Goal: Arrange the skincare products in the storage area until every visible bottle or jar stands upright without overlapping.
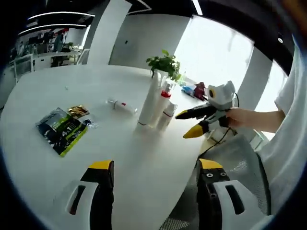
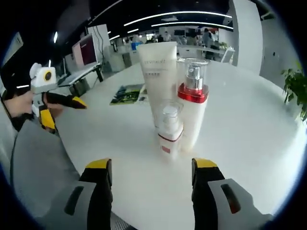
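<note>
Three skincare products stand upright in a tight cluster on the white table (image 1: 120, 158): a tall white tube (image 1: 149, 103), a pump bottle with a red collar (image 1: 162, 103) and a small white bottle (image 1: 168, 115). A further small white bottle (image 1: 122, 106) lies on its side to their left. My right gripper (image 1: 186, 124), held by a hand, is open just right of the cluster. In the right gripper view the tube (image 2: 158, 81), the pump bottle (image 2: 193, 105) and the small bottle (image 2: 170, 132) stand just ahead of my open right gripper (image 2: 152, 165). My left gripper (image 1: 156, 167) is open over the table edge, nothing in it; it shows far left (image 2: 64, 112).
A green packet (image 1: 62, 129) and a small gold packet (image 1: 78, 111) lie on the table's left part. A potted plant (image 1: 165, 64) stands behind the cluster. A grey mesh chair (image 1: 240, 158) sits at the table's near edge. Small colourful items (image 1: 194, 90) lie at the far right.
</note>
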A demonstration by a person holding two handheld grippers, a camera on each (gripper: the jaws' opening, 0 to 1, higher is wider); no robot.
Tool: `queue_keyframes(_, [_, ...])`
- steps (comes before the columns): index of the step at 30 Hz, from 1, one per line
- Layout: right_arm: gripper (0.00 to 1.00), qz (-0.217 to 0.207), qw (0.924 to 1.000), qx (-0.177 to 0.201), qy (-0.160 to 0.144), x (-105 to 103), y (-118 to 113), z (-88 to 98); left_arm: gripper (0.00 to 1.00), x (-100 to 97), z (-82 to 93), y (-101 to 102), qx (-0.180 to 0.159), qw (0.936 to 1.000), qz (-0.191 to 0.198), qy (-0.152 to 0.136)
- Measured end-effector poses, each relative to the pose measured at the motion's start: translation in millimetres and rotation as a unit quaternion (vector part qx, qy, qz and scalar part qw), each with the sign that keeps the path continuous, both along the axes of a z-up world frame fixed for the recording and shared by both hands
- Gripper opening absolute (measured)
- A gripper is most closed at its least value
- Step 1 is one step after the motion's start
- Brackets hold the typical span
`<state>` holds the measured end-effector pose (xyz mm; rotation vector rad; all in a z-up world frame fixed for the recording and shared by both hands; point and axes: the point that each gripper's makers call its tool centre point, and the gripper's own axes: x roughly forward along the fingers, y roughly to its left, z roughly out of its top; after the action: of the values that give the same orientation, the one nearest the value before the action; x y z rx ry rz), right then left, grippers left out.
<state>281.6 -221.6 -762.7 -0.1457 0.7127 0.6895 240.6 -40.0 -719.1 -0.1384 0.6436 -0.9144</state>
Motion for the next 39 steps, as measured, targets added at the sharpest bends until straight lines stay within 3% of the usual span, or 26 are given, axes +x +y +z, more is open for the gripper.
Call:
queue_keyframes(8, [0.73, -0.004, 0.9999, 0.009, 0.006, -15, 9, 3.4, 0.67, -10.6, 3.9, 23, -0.002, 0.9995, 0.031, -0.006])
queue_keyframes(11, [0.75, -0.005, 0.9997, 0.023, -0.009, -19, 15, 12.0, 0.68, -15.3, 6.8, 30, -0.001, 0.9991, 0.040, -0.011])
queue_keyframes(17, [0.75, -0.010, 0.9990, 0.043, 0.001, -28, 27, 22.9, 0.69, -23.0, 10.4, 44, -0.003, 0.9979, 0.062, -0.017])
queue_keyframes(21, [0.76, -0.011, 0.9983, 0.056, -0.011, -33, 36, 30.5, 0.71, -29.2, 14.0, 51, -0.001, 0.9972, 0.072, -0.021])
queue_keyframes(28, [0.82, -0.008, 0.9974, 0.071, -0.009, -40, 50, 32.8, 0.76, -39.7, 13.0, 67, 0.004, 0.9953, 0.096, -0.012])
queue_keyframes(39, [0.91, 0.001, 0.9959, 0.089, -0.018, -46, 54, 37.5, 0.81, -50.4, 17.6, 68, 0.007, 0.9956, 0.093, -0.011])
